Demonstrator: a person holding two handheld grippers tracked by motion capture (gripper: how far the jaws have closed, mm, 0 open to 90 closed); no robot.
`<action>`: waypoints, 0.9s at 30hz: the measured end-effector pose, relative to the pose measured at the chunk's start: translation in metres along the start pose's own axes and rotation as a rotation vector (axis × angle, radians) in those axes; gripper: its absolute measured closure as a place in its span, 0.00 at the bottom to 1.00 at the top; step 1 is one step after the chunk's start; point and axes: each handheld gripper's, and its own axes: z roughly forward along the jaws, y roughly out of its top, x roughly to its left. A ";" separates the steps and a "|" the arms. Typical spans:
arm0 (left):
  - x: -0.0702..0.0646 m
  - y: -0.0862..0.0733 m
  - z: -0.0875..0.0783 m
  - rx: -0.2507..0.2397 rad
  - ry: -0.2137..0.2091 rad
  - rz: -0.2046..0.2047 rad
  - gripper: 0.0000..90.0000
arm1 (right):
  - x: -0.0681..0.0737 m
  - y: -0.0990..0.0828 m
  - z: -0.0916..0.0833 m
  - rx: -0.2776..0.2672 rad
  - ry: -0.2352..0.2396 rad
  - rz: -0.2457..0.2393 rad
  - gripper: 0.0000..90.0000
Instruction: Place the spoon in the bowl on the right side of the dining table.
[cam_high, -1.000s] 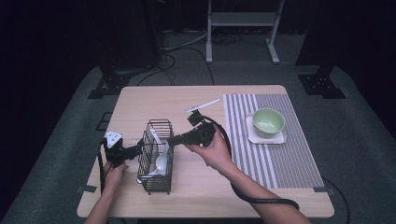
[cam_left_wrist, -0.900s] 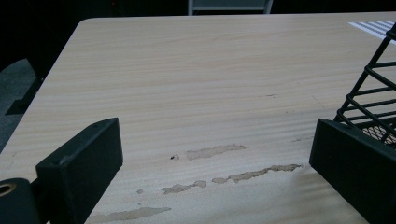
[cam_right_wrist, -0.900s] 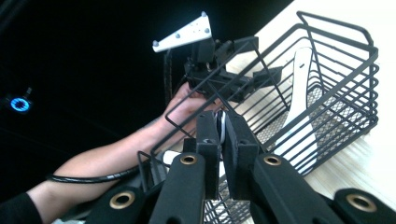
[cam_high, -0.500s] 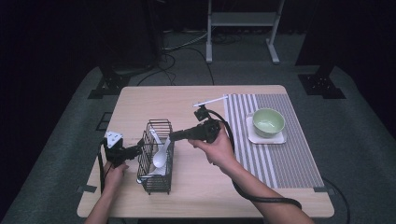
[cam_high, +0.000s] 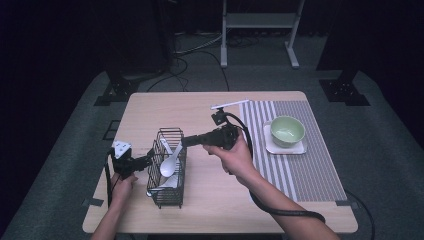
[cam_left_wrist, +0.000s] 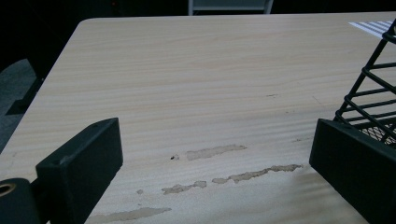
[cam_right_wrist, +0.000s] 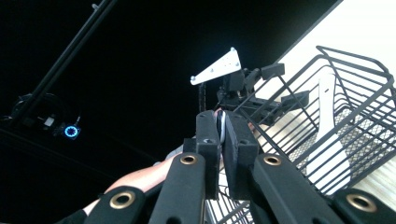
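right gripper (cam_high: 184, 142) clamps a white spoon (cam_high: 169, 161) over the wire basket (cam_high: 166, 192).

open tongs (cam_left_wrist: 215, 154), scuffed table (cam_left_wrist: 187, 79), wire basket (cam_left_wrist: 373, 88)

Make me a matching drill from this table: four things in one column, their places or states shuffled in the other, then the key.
Things:
1. bowl
2. spoon
3. left gripper
4. right gripper

Places or states:
A. leaning inside the wire basket
B. jaws wide apart, by the basket's outer wall
C. on a white plate on the striped mat
D. jaws close together above the basket

Pairs: 1-C, 2-A, 3-B, 4-D
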 end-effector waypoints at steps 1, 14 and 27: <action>0.000 0.000 0.000 -0.001 0.000 0.000 0.02 | 0.001 0.001 -0.001 -0.002 0.000 0.000 0.95; -0.001 0.000 0.000 -0.004 0.002 0.001 0.02 | 0.014 0.009 -0.015 -0.040 0.039 0.002 0.95; 0.000 0.000 0.000 -0.002 0.000 -0.001 0.02 | 0.016 0.013 -0.031 -0.075 0.053 0.016 0.95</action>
